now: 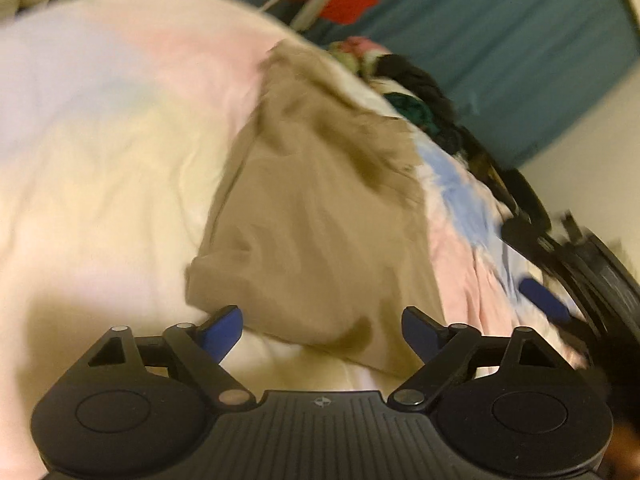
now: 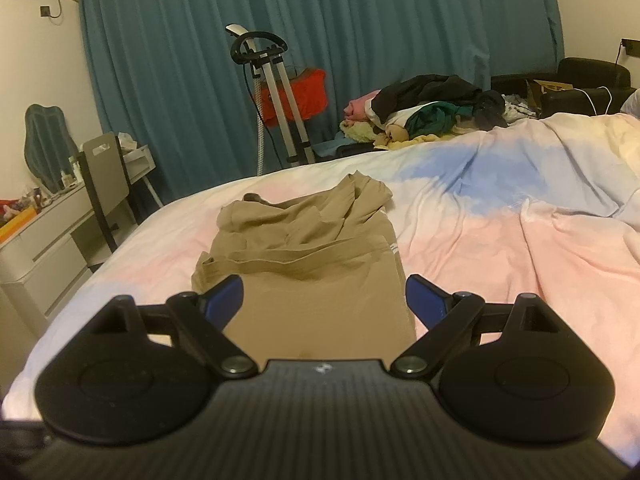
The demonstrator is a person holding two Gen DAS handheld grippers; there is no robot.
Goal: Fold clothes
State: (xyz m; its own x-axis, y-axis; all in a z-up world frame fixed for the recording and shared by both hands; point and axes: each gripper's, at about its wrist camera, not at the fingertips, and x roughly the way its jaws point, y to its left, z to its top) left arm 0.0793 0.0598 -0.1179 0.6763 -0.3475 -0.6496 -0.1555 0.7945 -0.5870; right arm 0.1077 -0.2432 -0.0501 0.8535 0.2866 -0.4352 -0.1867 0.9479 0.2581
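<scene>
Left gripper (image 1: 322, 330) jaws apart above tan garment (image 1: 320, 216), right gripper (image 2: 324, 298) jaws apart over same garment (image 2: 304, 256), garment lying rumpled on pastel bedspread (image 2: 500, 240), clothes pile (image 2: 432, 110) at far edge, teal curtain (image 2: 320, 40) behind.

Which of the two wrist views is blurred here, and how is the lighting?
Left wrist view: motion blur smears the tan garment and bedspread; only the left tool stays sharp. Right wrist view: sharp, dim warm light, fisheye-bent curtain.
</scene>
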